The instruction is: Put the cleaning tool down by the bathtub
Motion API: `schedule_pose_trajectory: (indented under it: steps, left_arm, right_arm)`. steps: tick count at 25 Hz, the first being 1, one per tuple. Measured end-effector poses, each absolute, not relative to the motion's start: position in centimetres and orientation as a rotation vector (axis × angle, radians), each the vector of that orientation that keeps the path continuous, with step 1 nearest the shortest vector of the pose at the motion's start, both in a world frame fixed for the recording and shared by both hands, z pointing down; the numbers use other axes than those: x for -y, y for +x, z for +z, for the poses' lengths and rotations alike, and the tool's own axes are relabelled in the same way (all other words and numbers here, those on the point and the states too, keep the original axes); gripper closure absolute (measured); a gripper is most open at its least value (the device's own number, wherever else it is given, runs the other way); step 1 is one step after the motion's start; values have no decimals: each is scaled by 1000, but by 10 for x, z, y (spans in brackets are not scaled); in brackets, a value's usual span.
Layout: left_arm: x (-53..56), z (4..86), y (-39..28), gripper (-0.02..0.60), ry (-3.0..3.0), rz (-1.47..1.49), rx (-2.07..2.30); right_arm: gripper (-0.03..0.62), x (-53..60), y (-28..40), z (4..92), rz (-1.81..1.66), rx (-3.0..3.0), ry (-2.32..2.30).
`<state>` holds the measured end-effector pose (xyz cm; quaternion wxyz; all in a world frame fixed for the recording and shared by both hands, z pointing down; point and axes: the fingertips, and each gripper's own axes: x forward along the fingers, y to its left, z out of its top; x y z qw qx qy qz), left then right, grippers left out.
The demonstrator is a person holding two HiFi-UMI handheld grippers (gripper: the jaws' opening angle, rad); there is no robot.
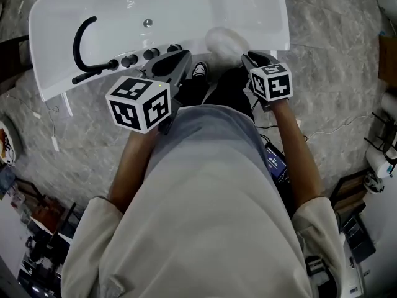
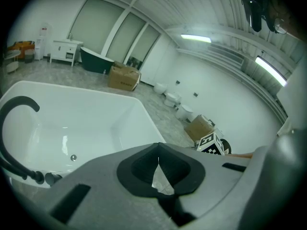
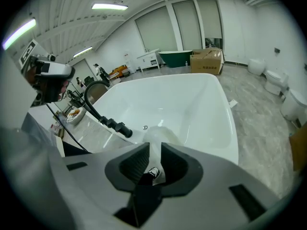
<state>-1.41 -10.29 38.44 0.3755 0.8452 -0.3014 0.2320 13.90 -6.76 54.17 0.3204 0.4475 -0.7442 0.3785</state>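
The white bathtub (image 1: pixel 280 39) lies straight ahead of me, and I lean over its near rim. The cleaning tool (image 1: pixel 226 40) is a pale, soft, blurred pad just above that rim. My right gripper (image 1: pixel 248 58) is right behind it. In the right gripper view the pale tool (image 3: pixel 158 135) fills the narrow gap between the jaws of the right gripper (image 3: pixel 154 150), which are shut on it over the tub (image 3: pixel 192 104). My left gripper (image 1: pixel 180 58) hovers at the rim near the knobs. Its tips meet in the left gripper view (image 2: pixel 158 159), with nothing held.
A black curved faucet (image 1: pixel 84 39) and several black knobs (image 1: pixel 139 58) sit on the tub's near rim at the left. My shoe (image 1: pixel 200 69) stands against the tub. Cables and gear (image 1: pixel 276 160) lie on the floor to the right. Cardboard boxes (image 2: pixel 123 76) and toilets (image 2: pixel 184 112) stand further off.
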Motion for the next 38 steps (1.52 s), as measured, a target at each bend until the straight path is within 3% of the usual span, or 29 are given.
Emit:
schedule_pose_trajectory:
  steps: [38]
  left_arm:
    - [121, 363, 7, 577, 2326, 597, 630]
  right_arm:
    - [565, 41, 175, 422, 1037, 2052, 1683]
